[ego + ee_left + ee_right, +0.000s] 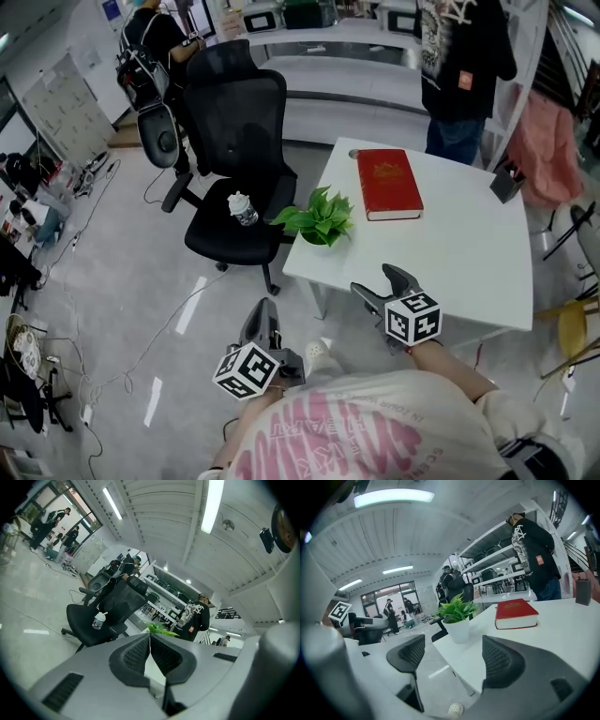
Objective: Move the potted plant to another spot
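The potted plant (319, 218) is small: a plain white pot (458, 629) with a slight taper, topped by a loose tuft of bright green, pointed leaves that spread wider than the pot and partly hide it from above. It stands upright on the white table (450, 253), close to the table's left edge and near its near-left corner. A red book (388, 184) lies flat farther back and to the right of it, well apart from the pot.

My right gripper (377, 281) hovers over the near edge of the table with its jaws spread and nothing between the pads; along them I see the plant ahead, not touched. My left gripper (263, 312) hangs off the table, over the floor to the near left, with its jaws pressed together and nothing in them; the leaf tips show just beyond them.

Left of the table is a black office chair (234, 141) with a small bottle (242, 208) on its seat. A person in black (459, 66) stands at the table's far side.
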Demonstrator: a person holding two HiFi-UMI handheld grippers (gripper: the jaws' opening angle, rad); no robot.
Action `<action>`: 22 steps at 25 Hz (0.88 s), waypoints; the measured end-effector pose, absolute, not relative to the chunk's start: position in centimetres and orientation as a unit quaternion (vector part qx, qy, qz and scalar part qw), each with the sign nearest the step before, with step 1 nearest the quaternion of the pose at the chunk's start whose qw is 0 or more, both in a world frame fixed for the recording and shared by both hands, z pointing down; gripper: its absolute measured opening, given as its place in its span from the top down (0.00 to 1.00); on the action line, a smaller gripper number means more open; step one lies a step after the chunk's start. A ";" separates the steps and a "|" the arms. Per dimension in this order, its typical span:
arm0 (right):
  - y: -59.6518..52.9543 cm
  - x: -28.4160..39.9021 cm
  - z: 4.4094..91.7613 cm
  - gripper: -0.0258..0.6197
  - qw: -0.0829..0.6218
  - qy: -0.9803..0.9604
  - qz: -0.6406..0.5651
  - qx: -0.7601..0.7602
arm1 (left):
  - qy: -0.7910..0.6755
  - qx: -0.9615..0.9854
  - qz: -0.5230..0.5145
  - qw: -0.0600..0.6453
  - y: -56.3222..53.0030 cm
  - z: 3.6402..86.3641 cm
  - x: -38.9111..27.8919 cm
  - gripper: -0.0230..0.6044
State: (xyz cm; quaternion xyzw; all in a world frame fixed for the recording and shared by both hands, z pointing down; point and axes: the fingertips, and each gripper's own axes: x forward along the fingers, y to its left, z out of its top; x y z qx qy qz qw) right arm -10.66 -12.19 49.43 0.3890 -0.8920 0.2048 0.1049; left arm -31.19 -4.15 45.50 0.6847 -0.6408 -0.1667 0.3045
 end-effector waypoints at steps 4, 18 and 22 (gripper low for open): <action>-10.1 -9.0 49.3 0.37 0.100 -0.889 0.209 0.396 | -0.639 0.687 -0.166 0.303 -2.1 45.3 -29.8 0.92; -4.2 -5.0 50.0 0.66 0.047 -0.874 0.228 0.426 | -0.630 0.693 -0.148 0.318 3.5 47.4 -26.7 0.92; -2.9 -4.1 50.4 0.78 0.044 -0.866 0.234 0.439 | -0.626 0.696 -0.138 0.324 4.9 48.0 -26.2 0.92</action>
